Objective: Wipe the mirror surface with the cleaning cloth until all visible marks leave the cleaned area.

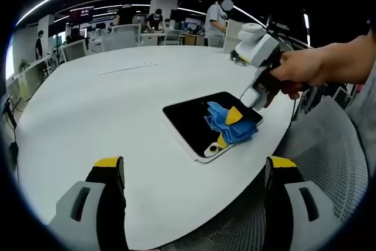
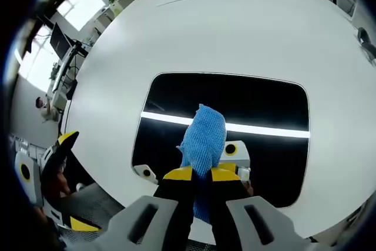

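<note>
A dark rectangular mirror with a white frame lies flat on the round white table, near its edge. A blue cleaning cloth rests on the mirror, pinched in my right gripper, which is shut on it and pressed down on the glass. A hand holds that gripper in the left gripper view. My left gripper hovers open over the table's near edge, well short of the mirror, with nothing between its jaws. A ceiling light streak reflects across the mirror.
Grey mesh chairs stand beside the table's edge on the right. Beyond the table are office desks, monitors and several people. The left gripper shows at the lower left of the right gripper view.
</note>
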A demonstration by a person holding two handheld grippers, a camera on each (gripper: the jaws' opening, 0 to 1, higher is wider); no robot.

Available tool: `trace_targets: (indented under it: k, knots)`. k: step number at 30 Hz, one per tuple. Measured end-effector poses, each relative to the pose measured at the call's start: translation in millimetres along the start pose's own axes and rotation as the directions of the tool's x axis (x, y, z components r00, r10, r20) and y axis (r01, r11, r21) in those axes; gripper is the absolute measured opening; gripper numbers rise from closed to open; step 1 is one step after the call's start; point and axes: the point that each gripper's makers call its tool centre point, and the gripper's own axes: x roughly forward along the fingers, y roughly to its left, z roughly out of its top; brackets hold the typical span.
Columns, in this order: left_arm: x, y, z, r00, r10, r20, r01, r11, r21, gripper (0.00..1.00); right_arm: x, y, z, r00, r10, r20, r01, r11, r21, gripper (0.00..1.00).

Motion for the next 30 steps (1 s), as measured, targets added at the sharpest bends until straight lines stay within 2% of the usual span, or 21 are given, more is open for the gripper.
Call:
trace_targets:
  k: [14,18,30]
  knots:
    - [1,-1.6,-0.1,1.0,-0.006,-0.006,0.006,1.0,0.006,0.99,13,29,8.5,1.0,0.025,-0.016,-0.025,0.999,-0.039,0.03]
    - [2,-2.9,-5.1,1.0,-0.023,-0.021,0.023,1.0,-0.008,0.99,16,37,9.3,0.999,0.032,-0.019,-0.033,0.998,-0.053,0.03]
    - [2,-3.1,-3.7,1.0,-0.025,-0.017,0.025,1.0,-0.001,0.99,19,52,10.8,0.999,0.046,-0.019,-0.048,0.996,-0.071,0.03]
